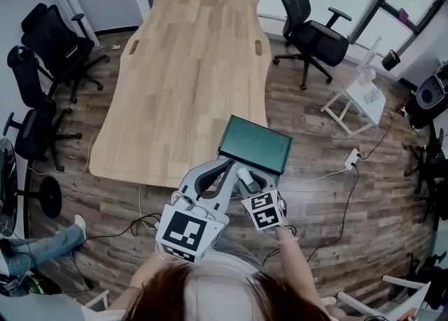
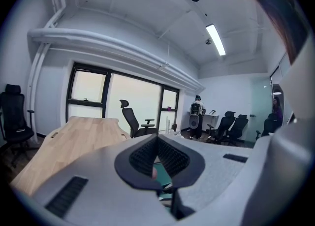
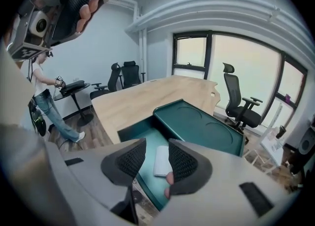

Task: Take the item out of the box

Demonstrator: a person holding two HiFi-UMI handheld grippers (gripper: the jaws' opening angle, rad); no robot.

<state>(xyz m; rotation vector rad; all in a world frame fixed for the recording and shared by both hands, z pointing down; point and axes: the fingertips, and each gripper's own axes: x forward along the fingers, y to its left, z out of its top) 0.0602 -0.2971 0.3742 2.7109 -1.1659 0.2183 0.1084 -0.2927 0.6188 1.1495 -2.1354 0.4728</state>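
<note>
Nearest your right camera, the right gripper [image 3: 157,145] has its jaws standing well apart, with nothing pressed between the pads. It is tilted down toward the box, which I judge is the setup for dropping over the item, not for carrying anything.

The item [image 3: 161,161], a flat white piece, lies on the floor of the green box [image 3: 129,132]. It shows in the gap between your jaws, but they do not touch it. The lid [image 3: 206,127] is folded back beyond it, so the way in from above is free.

Your left gripper [image 2: 157,138] has its jaw tips closed together at the near edge of the box. That looks like a bracing position to keep the box from sliding, though I cannot tell whether the tips pinch its wall.

The box sits at the near end of the wooden table [image 3: 147,94], close to you, probably so both hands can reach it.
</note>
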